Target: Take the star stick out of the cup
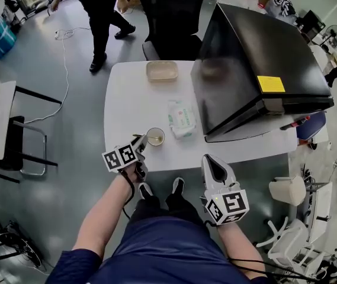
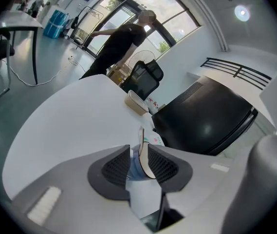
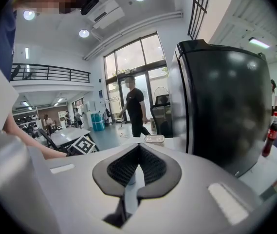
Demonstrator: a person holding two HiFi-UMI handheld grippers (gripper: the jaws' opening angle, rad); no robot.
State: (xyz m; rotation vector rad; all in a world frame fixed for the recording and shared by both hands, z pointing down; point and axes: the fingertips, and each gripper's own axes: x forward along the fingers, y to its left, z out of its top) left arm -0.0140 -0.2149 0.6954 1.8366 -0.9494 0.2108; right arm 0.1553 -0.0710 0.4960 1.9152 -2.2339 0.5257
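In the head view, the cup is seen standing upright near the near edge of the tabletop, with a wipes pack just beside it toward the far side and a shallow tray well apart at the far edge. The left gripper is brought right up to the cup's left side, while the right gripper is held off the near edge, above the person's lap. What stands in the cup is too small to be made out here. In the left gripper view, the jaws are seen spread, and the star stick rises tilted between them, lying close to the right-hand pad, probably not yet pressed by either. The cup's bluish body is glimpsed below the gap. The step would best be done by closing the pads flat on the stick's shaft above the rim, then drawing it up along its own lean, so that the light cup is not tipped or dragged off the near edge. In the right gripper view, the jaws are seen pressed together at their tips with nothing held. That gripper might be used to steady the cup.
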